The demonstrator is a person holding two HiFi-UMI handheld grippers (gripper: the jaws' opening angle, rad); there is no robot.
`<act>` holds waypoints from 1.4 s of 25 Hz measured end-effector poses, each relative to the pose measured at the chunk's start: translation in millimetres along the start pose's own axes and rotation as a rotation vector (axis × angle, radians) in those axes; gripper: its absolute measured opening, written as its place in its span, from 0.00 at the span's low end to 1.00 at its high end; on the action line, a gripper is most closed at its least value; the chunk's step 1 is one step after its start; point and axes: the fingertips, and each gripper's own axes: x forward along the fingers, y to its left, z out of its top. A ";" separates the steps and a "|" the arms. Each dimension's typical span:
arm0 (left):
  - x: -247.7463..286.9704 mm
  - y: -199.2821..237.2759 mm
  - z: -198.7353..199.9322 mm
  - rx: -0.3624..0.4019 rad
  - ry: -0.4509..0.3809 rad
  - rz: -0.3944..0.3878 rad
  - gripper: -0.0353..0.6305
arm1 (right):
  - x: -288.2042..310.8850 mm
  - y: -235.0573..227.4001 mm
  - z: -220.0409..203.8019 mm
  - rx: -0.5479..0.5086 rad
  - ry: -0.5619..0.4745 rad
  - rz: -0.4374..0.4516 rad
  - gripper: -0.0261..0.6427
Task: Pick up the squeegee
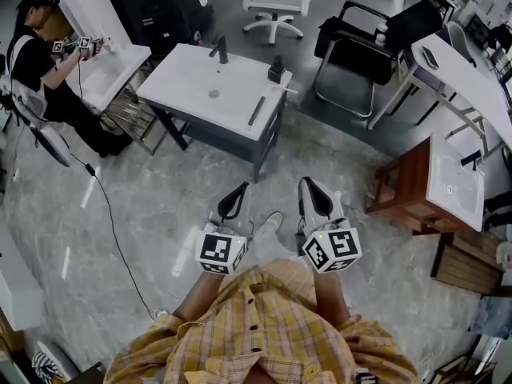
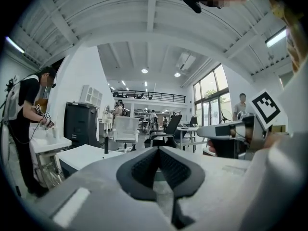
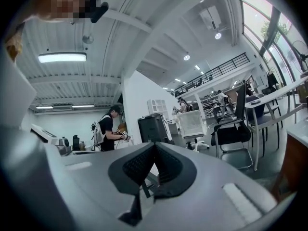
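The squeegee point(image 1: 256, 111) is a thin dark bar lying near the right front edge of a white sink counter point(image 1: 192, 82) in the head view. That counter also carries a black faucet point(image 1: 221, 50) and a small black bottle point(image 1: 277, 70). My left gripper point(image 1: 234, 192) and right gripper point(image 1: 314, 186) hang side by side over the floor, well short of the counter. Both are shut with nothing between the pads, as the left gripper view point(image 2: 157, 149) and the right gripper view point(image 3: 153, 146) show. The counter point(image 2: 82, 155) lies ahead of the left jaws.
Another person point(image 1: 32, 62) works at a second white sink at the far left. A black cable point(image 1: 112, 222) runs over the marble floor. A black office chair point(image 1: 360, 42), a long white table point(image 1: 472, 78) and a wooden stand with a basin point(image 1: 448, 184) stand at the right.
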 end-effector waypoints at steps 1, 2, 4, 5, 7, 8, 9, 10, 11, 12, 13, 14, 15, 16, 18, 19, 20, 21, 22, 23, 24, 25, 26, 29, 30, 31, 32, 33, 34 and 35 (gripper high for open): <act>15.1 6.9 2.6 -0.001 0.006 -0.004 0.05 | 14.3 -8.5 4.0 0.003 0.001 -0.005 0.04; 29.7 13.5 4.9 -0.004 0.014 -0.008 0.05 | 28.1 -16.6 7.3 0.006 0.003 -0.009 0.04; 57.4 26.1 9.1 -0.012 0.034 -0.015 0.05 | 54.7 -31.3 12.1 0.014 0.013 -0.010 0.04; 70.8 32.0 11.3 -0.015 0.041 -0.017 0.05 | 67.4 -38.3 14.2 0.016 0.018 -0.009 0.04; 96.5 42.8 15.2 -0.018 0.052 -0.020 0.05 | 91.4 -52.2 18.9 0.017 0.027 -0.006 0.04; 108.5 48.0 16.6 -0.021 0.057 -0.021 0.05 | 102.6 -59.0 21.2 0.017 0.030 -0.005 0.04; 119.9 53.1 17.6 -0.025 0.063 -0.021 0.05 | 113.2 -65.6 23.0 0.017 0.032 -0.005 0.04; 130.3 58.0 18.2 -0.030 0.070 -0.020 0.05 | 123.0 -72.1 24.3 0.019 0.035 -0.005 0.04; 139.9 62.7 18.4 -0.034 0.076 -0.018 0.05 | 132.1 -78.4 25.1 0.021 0.039 -0.005 0.04; 148.6 67.0 18.2 -0.037 0.082 -0.014 0.05 | 140.4 -84.2 25.3 0.024 0.043 -0.005 0.04; 156.6 71.1 17.7 -0.040 0.088 -0.010 0.05 | 148.3 -89.6 25.1 0.027 0.047 -0.005 0.04; 164.4 75.1 16.9 -0.043 0.092 -0.007 0.05 | 155.7 -94.7 24.4 0.031 0.051 -0.004 0.04; 172.1 79.0 16.1 -0.045 0.097 -0.004 0.05 | 162.9 -99.5 23.8 0.034 0.056 -0.003 0.04; 179.7 82.9 15.4 -0.048 0.102 -0.001 0.05 | 169.9 -103.9 23.6 0.037 0.059 -0.001 0.04; 193.5 89.7 14.0 -0.056 0.111 0.003 0.05 | 182.5 -111.7 24.4 0.040 0.063 0.003 0.04; 199.4 92.4 12.8 -0.058 0.116 0.007 0.05 | 187.9 -115.3 24.5 0.041 0.064 0.006 0.04; 204.4 94.6 11.5 -0.057 0.120 0.011 0.05 | 192.7 -118.8 24.1 0.042 0.065 0.008 0.04; 208.7 96.3 10.1 -0.055 0.124 0.014 0.05 | 196.9 -122.0 23.2 0.045 0.067 0.011 0.04; 212.5 97.7 8.8 -0.053 0.128 0.018 0.05 | 200.6 -124.7 22.2 0.047 0.067 0.012 0.04; 215.7 99.1 7.5 -0.053 0.131 0.021 0.05 | 203.8 -126.8 21.4 0.048 0.068 0.014 0.04; 218.4 100.5 6.3 -0.053 0.136 0.027 0.05 | 206.4 -128.4 20.4 0.048 0.070 0.017 0.04; 220.5 101.7 5.0 -0.053 0.140 0.034 0.05 | 208.4 -129.6 18.9 0.050 0.072 0.019 0.04; 222.0 102.5 3.6 -0.054 0.145 0.041 0.05 | 209.7 -130.8 16.9 0.053 0.076 0.020 0.04; 225.9 102.3 -2.7 -0.067 0.169 0.048 0.05 | 212.5 -135.0 9.6 0.059 0.091 0.018 0.04; 227.2 102.1 -5.0 -0.070 0.180 0.049 0.05 | 213.4 -136.1 7.5 0.060 0.097 0.014 0.04; 228.9 102.6 -6.8 -0.070 0.190 0.050 0.05 | 214.6 -136.9 5.8 0.061 0.102 0.010 0.04; 231.2 104.1 -7.8 -0.067 0.200 0.050 0.05 | 216.5 -137.4 4.4 0.064 0.107 0.007 0.04; 234.1 106.3 -8.0 -0.064 0.208 0.051 0.05 | 219.0 -137.8 3.0 0.068 0.112 0.004 0.04; 237.4 108.9 -8.0 -0.062 0.215 0.050 0.05 | 221.5 -138.5 1.2 0.074 0.118 0.001 0.04; 240.8 111.5 -8.4 -0.062 0.222 0.049 0.05 | 223.8 -139.8 -1.0 0.079 0.124 -0.003 0.04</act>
